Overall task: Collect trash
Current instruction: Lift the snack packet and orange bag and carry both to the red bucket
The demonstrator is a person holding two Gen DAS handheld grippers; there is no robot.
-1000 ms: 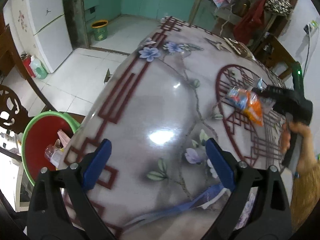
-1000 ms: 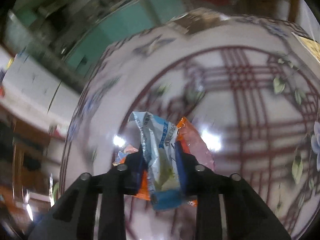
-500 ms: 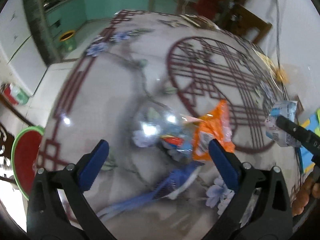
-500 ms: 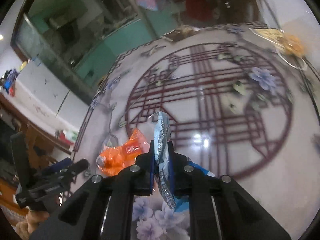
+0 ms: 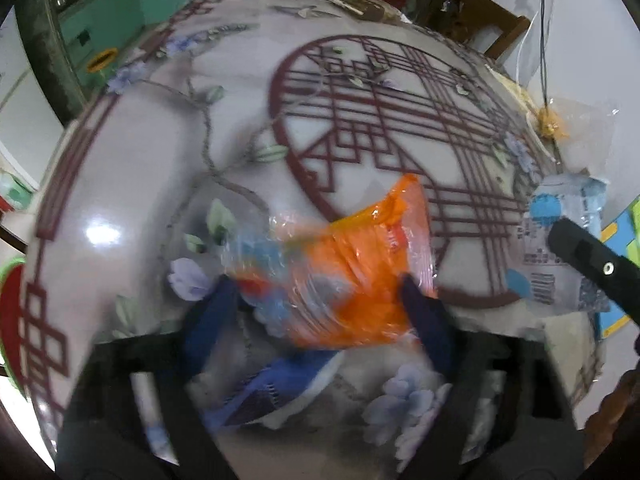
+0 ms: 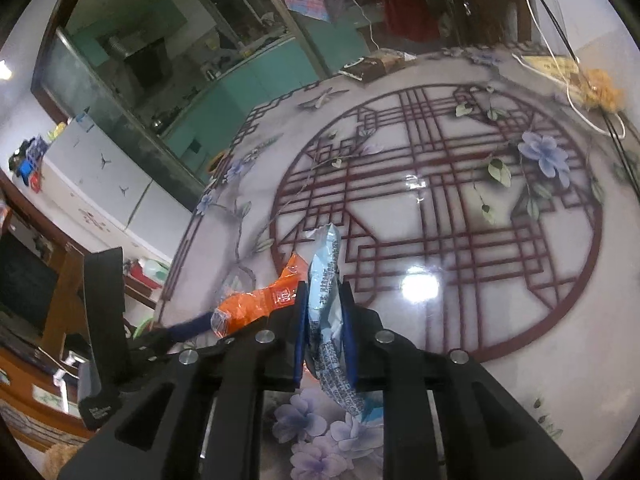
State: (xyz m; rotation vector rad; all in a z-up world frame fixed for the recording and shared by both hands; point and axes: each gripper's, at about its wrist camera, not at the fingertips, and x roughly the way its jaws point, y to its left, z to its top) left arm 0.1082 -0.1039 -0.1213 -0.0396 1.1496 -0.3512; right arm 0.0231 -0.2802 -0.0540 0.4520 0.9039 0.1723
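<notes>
Lying crosswise between the parted pads of the left gripper (image 5: pixel 316 300), the orange wrapper (image 5: pixel 356 280) rests on the table (image 5: pixel 140 160) ready for a squeeze, while the right gripper (image 6: pixel 323 336), clamped on the blue wrapper (image 6: pixel 326 300), hangs off to its right.

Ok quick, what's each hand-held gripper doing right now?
Left hand-held gripper: fingers around the orange wrapper; grip blurred, cannot be told.
Right hand-held gripper: closed on the light blue wrapper.
</notes>
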